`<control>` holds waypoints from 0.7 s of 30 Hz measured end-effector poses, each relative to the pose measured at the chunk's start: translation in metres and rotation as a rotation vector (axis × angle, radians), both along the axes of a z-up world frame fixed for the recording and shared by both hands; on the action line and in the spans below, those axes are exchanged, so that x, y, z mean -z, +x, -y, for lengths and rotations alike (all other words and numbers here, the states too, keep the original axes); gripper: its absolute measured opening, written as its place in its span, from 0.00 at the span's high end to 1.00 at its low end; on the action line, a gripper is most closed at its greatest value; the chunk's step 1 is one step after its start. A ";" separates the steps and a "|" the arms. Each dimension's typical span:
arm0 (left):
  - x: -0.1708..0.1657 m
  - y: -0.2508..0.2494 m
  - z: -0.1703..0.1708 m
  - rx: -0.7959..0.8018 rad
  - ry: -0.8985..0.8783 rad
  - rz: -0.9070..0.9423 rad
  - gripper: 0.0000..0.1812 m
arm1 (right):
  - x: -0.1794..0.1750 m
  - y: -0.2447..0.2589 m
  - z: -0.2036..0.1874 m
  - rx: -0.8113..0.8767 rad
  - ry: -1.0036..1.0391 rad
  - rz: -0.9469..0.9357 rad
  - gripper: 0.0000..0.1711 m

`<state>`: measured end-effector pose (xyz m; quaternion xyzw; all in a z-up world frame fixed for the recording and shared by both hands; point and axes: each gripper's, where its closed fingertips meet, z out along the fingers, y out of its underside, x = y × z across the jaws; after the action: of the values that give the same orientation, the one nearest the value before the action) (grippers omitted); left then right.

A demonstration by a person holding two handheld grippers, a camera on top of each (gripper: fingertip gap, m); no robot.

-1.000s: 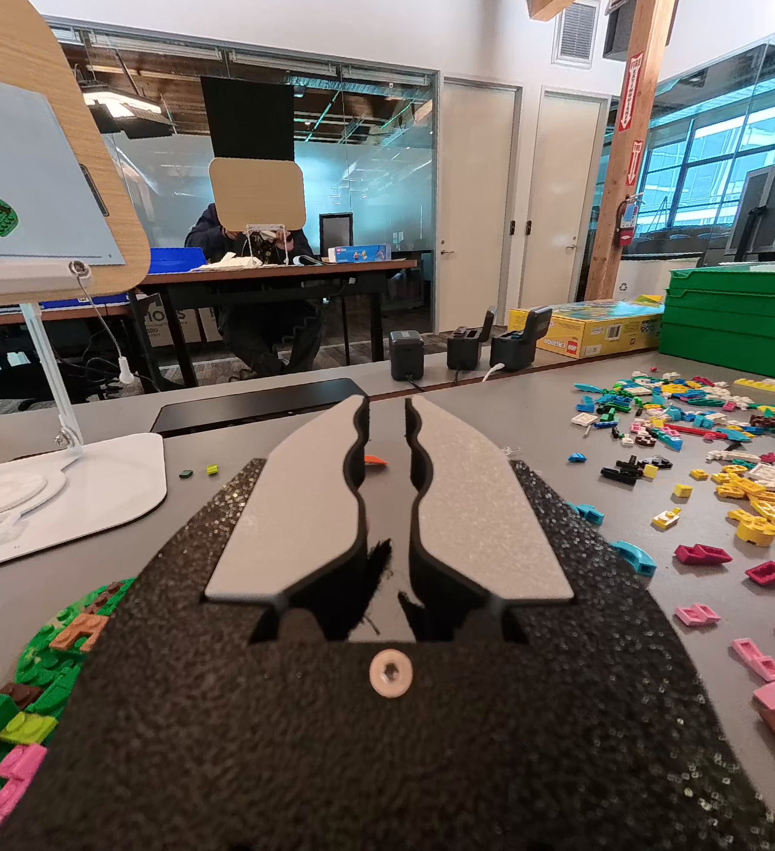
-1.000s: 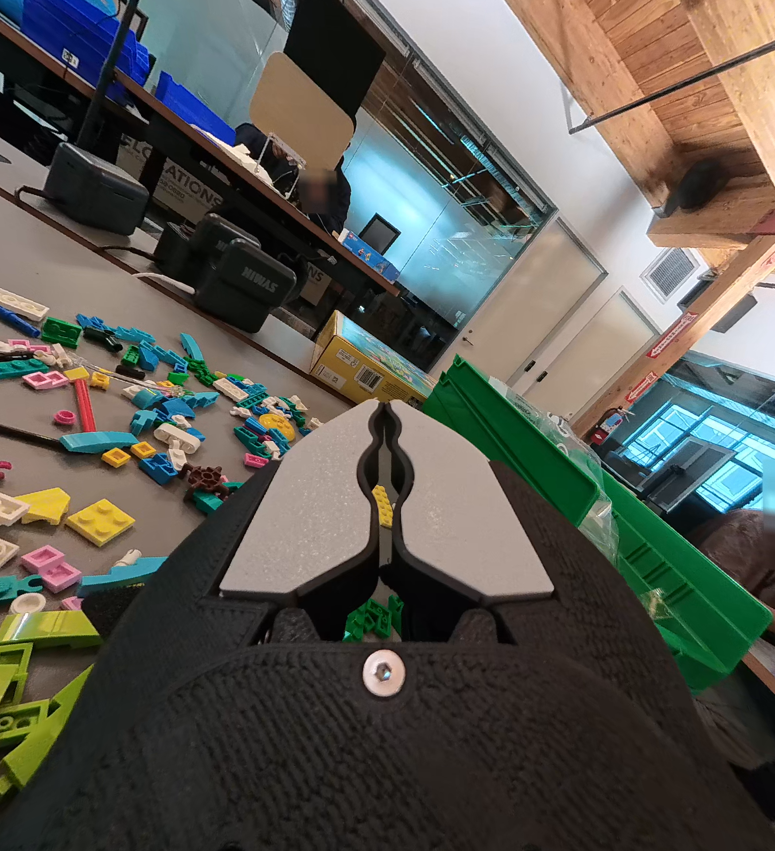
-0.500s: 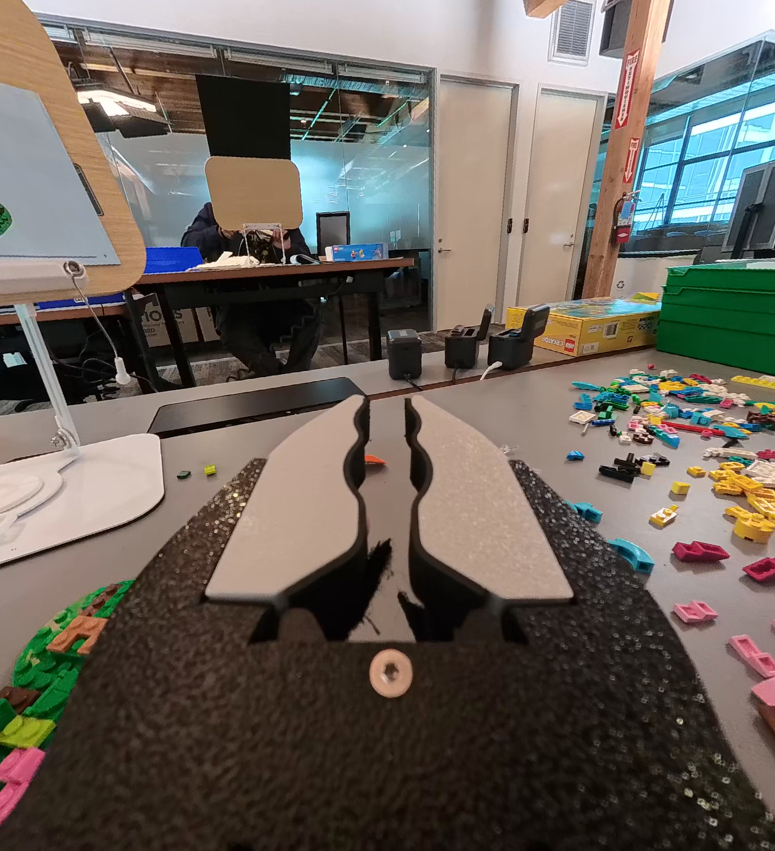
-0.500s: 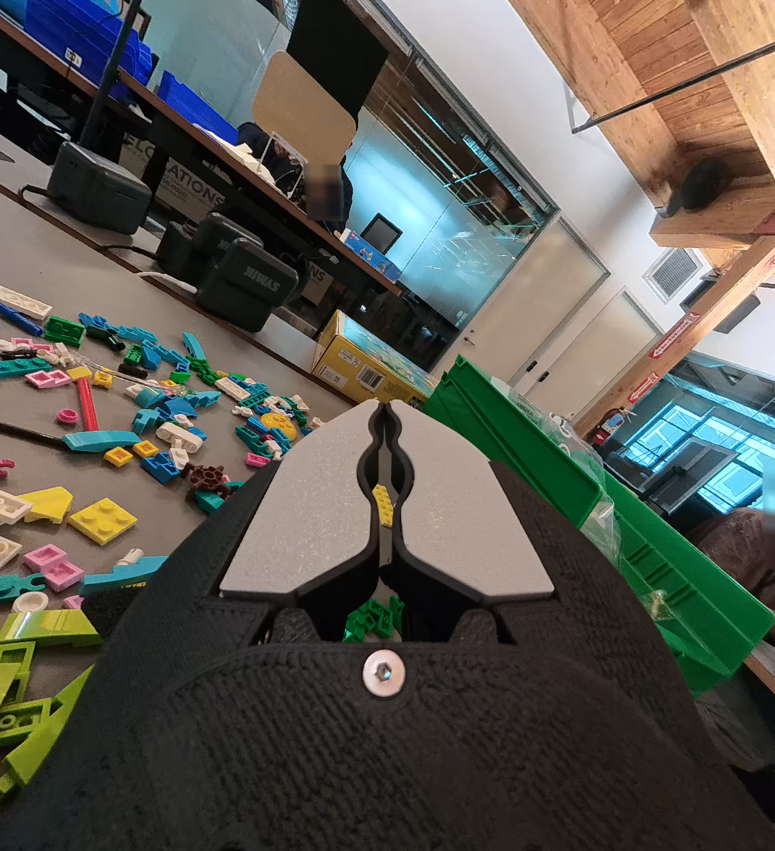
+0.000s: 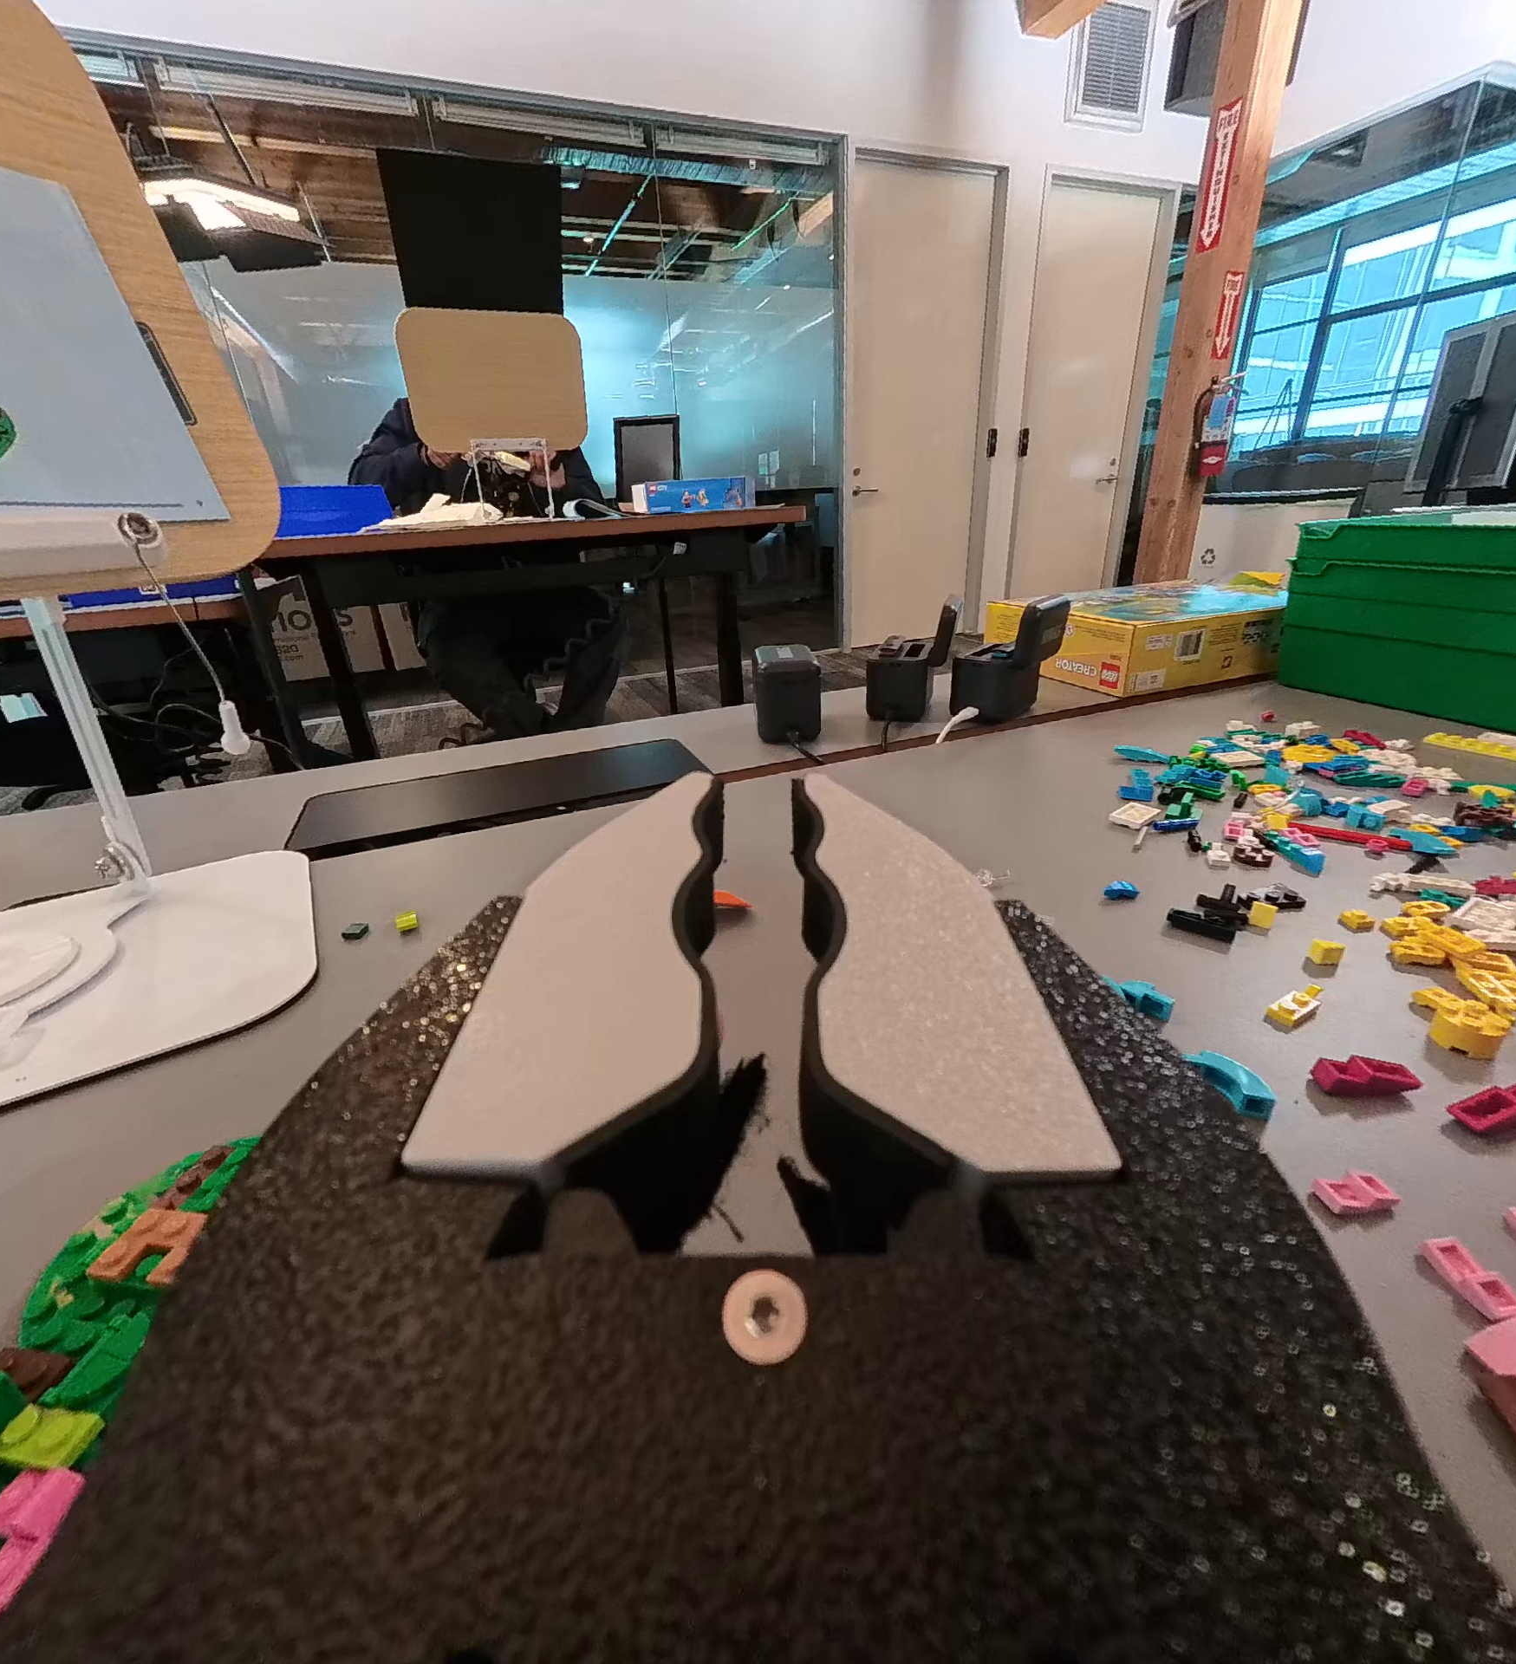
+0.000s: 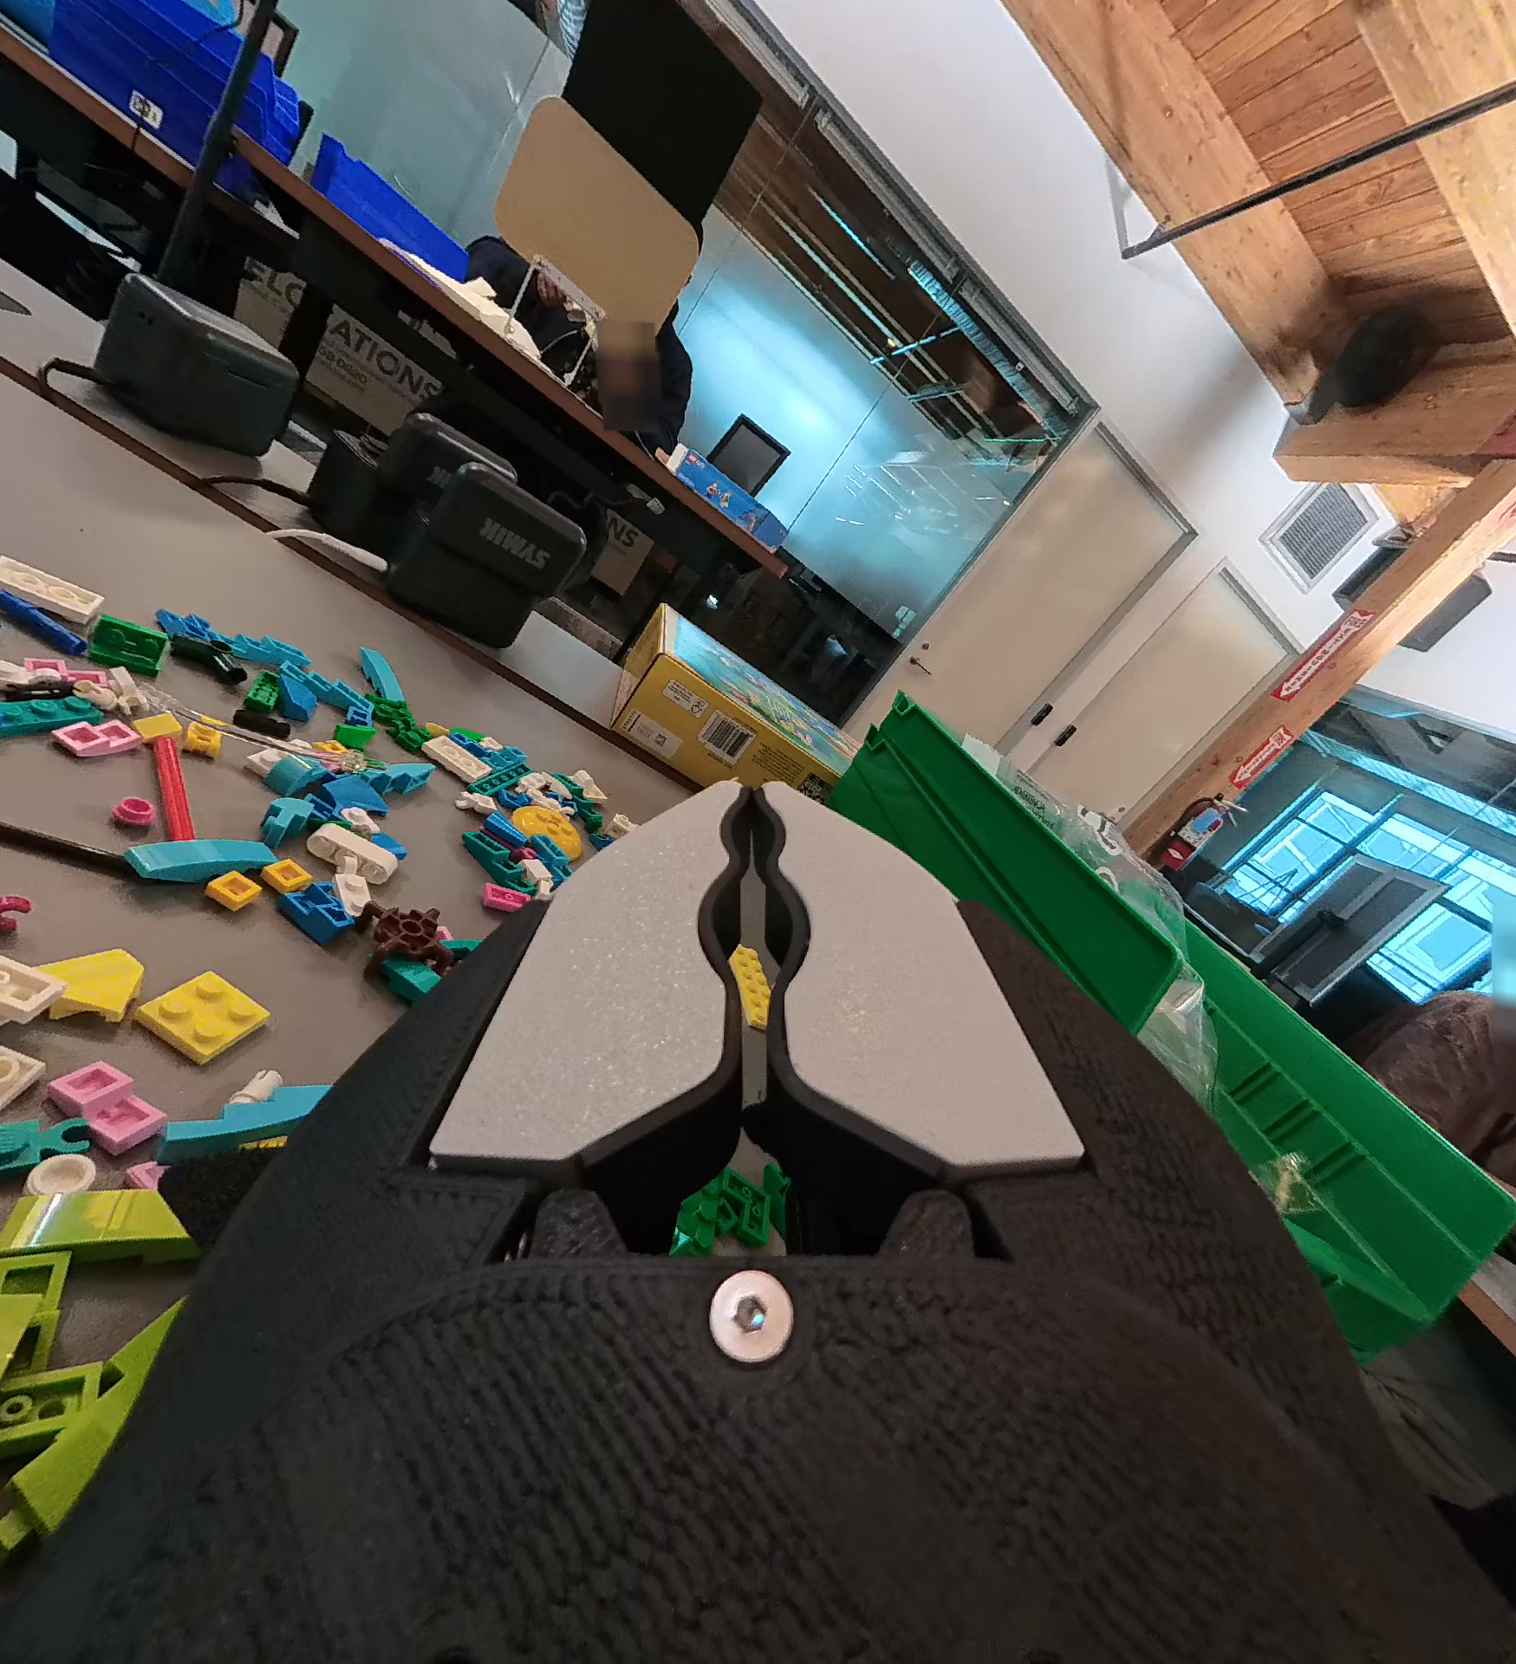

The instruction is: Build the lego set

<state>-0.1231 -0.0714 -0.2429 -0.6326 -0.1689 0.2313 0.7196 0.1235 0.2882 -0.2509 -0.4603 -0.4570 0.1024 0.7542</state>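
Observation:
My left gripper [image 5: 754, 792] is slightly open and empty, and hovers low over the grey table. The round green Lego build [image 5: 60, 1306], with brown, pink and lime pieces on it, lies just below and to its left. A small orange piece [image 5: 730, 899] shows on the table through the gap between the fingers. My right gripper [image 6: 752, 792] is shut on a small yellow Lego plate [image 6: 750, 986], held tilted above the loose pieces [image 6: 241, 810]. The same pile of loose pieces [image 5: 1366, 855] lies to the right of my left gripper.
Stacked green bins [image 5: 1438, 612] and a yellow box [image 5: 1141, 630] stand at the far right; both show in the right wrist view, bins [image 6: 1096, 900] and box [image 6: 718, 711]. Black chargers [image 5: 898, 666] line the far edge. A white stand base [image 5: 151, 972] carries the instruction board [image 5: 42, 360] at left.
Both views shift only very slightly. The left gripper's gap is the same and the right gripper stays shut on the yellow plate.

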 end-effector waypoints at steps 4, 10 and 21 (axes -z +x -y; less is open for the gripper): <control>0.000 0.000 0.000 0.001 0.000 -0.001 0.92 | 0.000 0.000 0.000 -0.001 0.001 0.001 1.00; 0.000 0.000 0.000 0.001 -0.002 -0.002 0.92 | -0.001 0.000 0.001 -0.002 0.002 -0.002 1.00; 0.000 0.001 0.000 0.005 -0.002 -0.003 0.93 | -0.016 -0.006 0.017 -0.055 -0.032 -0.040 1.00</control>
<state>-0.1222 -0.0712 -0.2430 -0.6335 -0.1661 0.2307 0.7197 0.1175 0.2712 -0.2349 -0.4573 -0.4528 0.1395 0.7526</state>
